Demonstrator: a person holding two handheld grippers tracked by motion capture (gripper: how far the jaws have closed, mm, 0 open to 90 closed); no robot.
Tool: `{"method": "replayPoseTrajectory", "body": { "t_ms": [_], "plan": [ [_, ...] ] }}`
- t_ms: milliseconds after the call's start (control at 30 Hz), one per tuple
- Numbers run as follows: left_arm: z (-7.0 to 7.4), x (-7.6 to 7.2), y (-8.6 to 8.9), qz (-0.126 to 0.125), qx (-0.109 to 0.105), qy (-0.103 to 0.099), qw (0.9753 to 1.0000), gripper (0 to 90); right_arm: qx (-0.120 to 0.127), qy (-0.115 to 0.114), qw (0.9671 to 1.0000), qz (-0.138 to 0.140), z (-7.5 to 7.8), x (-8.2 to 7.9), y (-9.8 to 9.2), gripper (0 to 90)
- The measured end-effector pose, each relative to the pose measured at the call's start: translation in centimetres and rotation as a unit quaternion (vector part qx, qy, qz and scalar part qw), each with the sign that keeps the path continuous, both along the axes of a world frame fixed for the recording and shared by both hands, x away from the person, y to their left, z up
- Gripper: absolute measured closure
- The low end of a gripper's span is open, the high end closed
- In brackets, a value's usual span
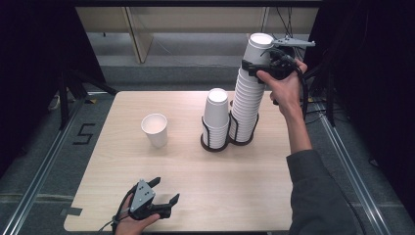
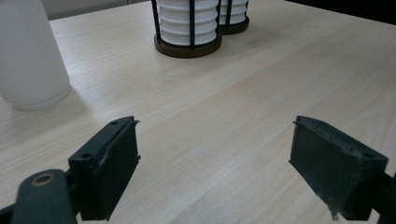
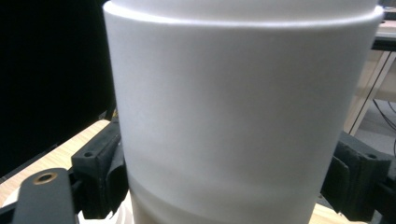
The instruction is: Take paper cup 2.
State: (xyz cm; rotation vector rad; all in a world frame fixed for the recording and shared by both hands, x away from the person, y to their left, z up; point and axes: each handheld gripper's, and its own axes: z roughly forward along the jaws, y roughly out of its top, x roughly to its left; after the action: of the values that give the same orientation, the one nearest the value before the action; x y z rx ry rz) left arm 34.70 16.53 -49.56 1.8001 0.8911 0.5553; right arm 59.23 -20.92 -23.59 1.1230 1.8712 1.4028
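Top cup (image 1: 258, 46) of the tall stack (image 1: 245, 103) is seen in the high view clamped by the right gripper (image 1: 264, 66), held high so it can be drawn clear; the left gripper (image 1: 159, 196) is rested near the table's (image 1: 195, 166) front edge. In the left gripper view, jaws are spread wide over bare wood, a single cup (image 2: 28, 56) nearby. In the right gripper view, the cup wall is pressed between both jaws.

I count two stacks of white paper cups: one tall (image 1: 246, 105) and one short (image 1: 216, 115). One dark two-ring wire holder (image 1: 215, 143) carries both, and one single white paper cup (image 1: 155, 129) stands loose on my one pale wooden desk (image 1: 235, 181).
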Motion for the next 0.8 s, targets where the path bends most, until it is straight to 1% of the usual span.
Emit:
{"method": "replayPoseTrajectory", "body": {
  "t_ms": [33,67,100,133,167,233,267,300,333,367,400,433,467,533,567,600,633,700,733,800],
  "plan": [
    [0.0,0.0,0.0,0.001,0.001,0.001,1.0000,14.7,0.006,0.001,1.0000,-0.001,0.1,-0.1,0.1,16.8],
    [0.0,0.0,0.0,0.002,0.000,0.001,1.0000,14.7,0.002,-0.005,1.0000,0.000,0.3,-0.1,0.0,17.1],
    [0.0,0.0,0.0,0.001,0.000,0.001,1.0000,14.7,0.006,-0.006,1.0000,0.000,0.6,-0.2,0.0,17.2],
    [-0.1,0.1,0.0,-0.003,-0.004,-0.001,1.0000,14.7,0.004,-0.014,0.9999,-0.001,0.9,-0.2,-0.1,17.3],
    [-0.1,0.1,0.0,-0.002,-0.004,-0.001,1.0000,14.7,0.002,-0.017,0.9999,-0.003,1.3,-0.3,-0.1,17.3],
    [0.0,0.0,0.0,0.000,0.001,0.001,1.0000,14.7,0.006,-0.020,0.9997,-0.007,1.9,-0.5,-0.1,17.3],
    [-0.1,0.1,-0.1,-0.002,-0.006,-0.002,1.0000,14.7,0.005,-0.028,0.9996,-0.008,2.2,-0.6,-0.2,17.3],
    [0.0,0.0,-0.1,0.001,0.001,-0.001,1.0000,14.7,0.014,-0.041,0.9990,-0.011,2.8,-0.8,-0.3,17.3],
    [0.0,0.0,-0.1,-0.001,0.002,-0.001,1.0000,14.7,0.018,-0.049,0.9985,-0.015,3.1,-1.0,-0.3,17.4],
    [-0.1,0.1,-0.2,-0.003,-0.003,-0.002,1.0000,14.7,0.022,-0.059,0.9978,-0.019,3.6,-1.1,-0.4,17.4],
    [0.0,0.0,-0.2,-0.001,0.002,-0.001,1.0000,14.7,0.025,-0.063,0.9975,-0.020,3.9,-1.3,-0.5,17.4],
    [0.0,0.0,-0.2,0.000,0.003,-0.001,1.0000,14.7,0.026,-0.073,0.9967,-0.023,4.3,-1.4,-0.6,17.4],
    [0.0,0.0,-0.2,0.000,0.003,-0.001,1.0000,14.7,0.031,-0.074,0.9965,-0.023,4.7,-1.6,-0.6,17.5],
    [0.0,0.0,-0.2,-0.002,0.001,-0.002,1.0000,14.7,0.029,-0.087,0.9954,-0.027,5.5,-2.0,-0.7,17.5],
    [0.0,0.0,-0.1,-0.002,0.004,0.000,1.0000,14.7,0.028,-0.092,0.9950,-0.028,5.8,-2.1,-0.8,17.5],
    [0.0,0.0,-0.1,-0.002,0.005,0.000,1.0000,14.7,0.031,-0.094,0.9947,-0.027,6.3,-2.3,-0.9,17.6],
    [-0.1,0.1,-0.2,-0.006,0.000,-0.002,1.0000,14.7,0.032,-0.095,0.9946,-0.027,6.6,-2.5,-0.9,17.6],
    [-0.1,0.0,-0.2,-0.006,0.001,-0.001,1.0000,14.7,0.033,-0.104,0.9936,-0.028,7.3,-3.0,-1.2,17.7],
    [-0.1,0.0,-0.2,-0.005,0.008,0.001,1.0000,14.7,0.032,-0.106,0.9935,-0.027,7.5,-3.1,-1.3,17.7],
    [-0.1,0.0,-0.2,-0.007,0.002,-0.001,1.0000,14.8,0.028,-0.108,0.9933,-0.028,8.1,-3.7,-1.6,17.7]
  ]
}}
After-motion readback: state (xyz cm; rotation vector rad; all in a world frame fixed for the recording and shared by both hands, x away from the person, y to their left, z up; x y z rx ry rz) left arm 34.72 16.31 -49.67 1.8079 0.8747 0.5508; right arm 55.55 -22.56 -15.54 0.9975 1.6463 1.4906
